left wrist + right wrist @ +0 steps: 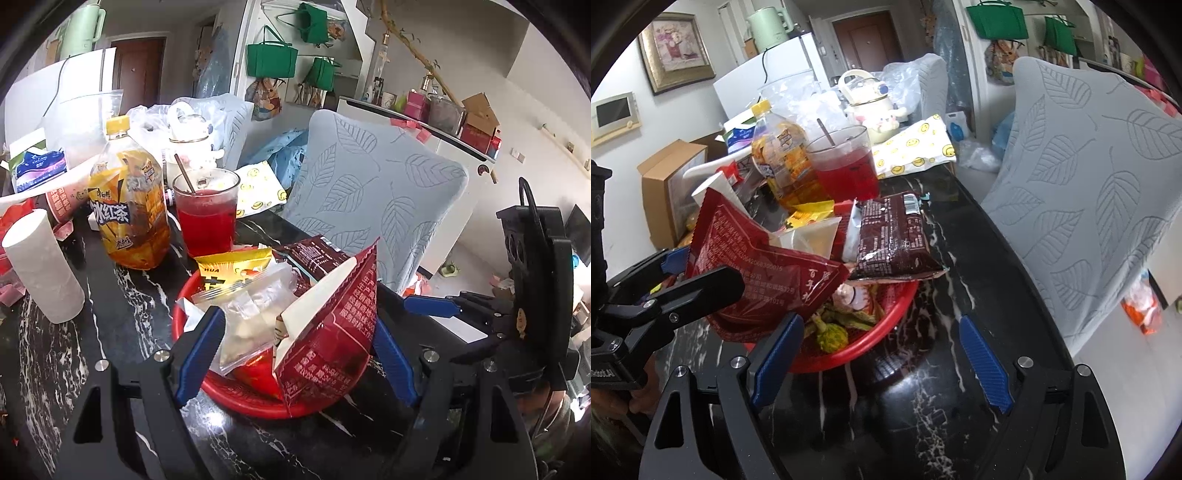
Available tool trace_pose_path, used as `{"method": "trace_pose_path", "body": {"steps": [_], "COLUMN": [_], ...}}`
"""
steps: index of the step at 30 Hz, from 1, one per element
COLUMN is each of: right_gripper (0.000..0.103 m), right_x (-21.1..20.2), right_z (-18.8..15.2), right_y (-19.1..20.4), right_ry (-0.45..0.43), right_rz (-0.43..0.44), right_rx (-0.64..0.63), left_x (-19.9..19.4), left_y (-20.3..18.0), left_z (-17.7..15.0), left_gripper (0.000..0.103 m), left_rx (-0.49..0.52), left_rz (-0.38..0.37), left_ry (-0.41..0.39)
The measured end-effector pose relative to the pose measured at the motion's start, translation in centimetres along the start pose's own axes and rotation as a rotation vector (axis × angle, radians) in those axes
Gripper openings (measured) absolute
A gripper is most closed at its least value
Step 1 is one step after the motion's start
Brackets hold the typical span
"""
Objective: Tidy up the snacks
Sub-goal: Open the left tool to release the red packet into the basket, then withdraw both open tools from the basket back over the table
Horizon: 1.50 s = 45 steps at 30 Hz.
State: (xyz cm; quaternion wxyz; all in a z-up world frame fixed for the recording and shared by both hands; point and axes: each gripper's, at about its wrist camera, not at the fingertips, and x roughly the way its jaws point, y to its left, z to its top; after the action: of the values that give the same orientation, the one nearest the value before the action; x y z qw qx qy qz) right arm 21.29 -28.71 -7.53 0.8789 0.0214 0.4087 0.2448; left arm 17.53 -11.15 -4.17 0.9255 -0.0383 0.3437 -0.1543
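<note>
The left gripper (295, 354) stands nearest the lens in its own view, blue pads spread wide on either side of the near half of the red basket (229, 387); its jaws are released, and although the large red snack packet (328, 332) rises between them, neither pad presses on it. That packet leans at the near right of the basket, tilted, its pale inner face showing. Behind it in the basket lie a clear plastic bag (255, 310) and a yellow packet (236, 269), with a dark brown packet (314, 258) at the far rim. In the right wrist view the brown packet (894, 240) overhangs the basket's far right edge, and green-yellow wrapped items (831, 332) lie in the near part of the basket. The right gripper (882, 365) is likewise released: one pad sits just over the basket's near rim (849, 354), the other is out over the bare black marble table (942, 424), and nothing is between them. Beyond the basket stand a cup of red drink (207, 221) with a stirrer in it and, to its left, an iced tea bottle (129, 206) with a yellow cap. A white paper roll (40, 266) lies left of the basket, apart from it. A chair with a leaf-patterned cover (373, 192) stands at the table edge right of the basket. A smiley-print cloth (912, 151) lies behind the cup.
</note>
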Motion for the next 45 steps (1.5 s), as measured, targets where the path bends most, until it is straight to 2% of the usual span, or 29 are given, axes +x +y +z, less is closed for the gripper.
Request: {"method": "trace_pose_path", "body": {"steps": [12,21,28,35,45], "right_gripper": [0.087,0.087,0.087,0.087,0.087], "right_x": [-1.4,-1.4,-2.3,-5.3,-10.8], "right_z": [-0.9,-1.3,-1.6,-1.9,-2.8], "right_y": [0.4,0.7,1.1,2.7,6.1], "right_ry": [-0.013,-0.011,-0.017,-0.066,-0.161], "right_rz": [0.002,-0.005,-0.018,-0.039,-0.091], "right_rx": [0.008,0.008,0.004,-0.022,-0.087], "left_x": [-2.1,-1.8,-2.9,-6.2,-12.2], "left_y": [-0.9,-0.4,-0.9,-2.0,-3.5], "left_z": [-1.0,-2.0,-2.4,-2.5,-3.1], "left_gripper": [0.079,0.079,0.079,0.079,0.079], "left_rx": [0.0,-0.035,-0.04,-0.026,0.0], "left_rz": [0.01,0.021,0.018,0.041,0.119], "left_ry": [-0.011,0.02,0.014,-0.031,-0.092]}}
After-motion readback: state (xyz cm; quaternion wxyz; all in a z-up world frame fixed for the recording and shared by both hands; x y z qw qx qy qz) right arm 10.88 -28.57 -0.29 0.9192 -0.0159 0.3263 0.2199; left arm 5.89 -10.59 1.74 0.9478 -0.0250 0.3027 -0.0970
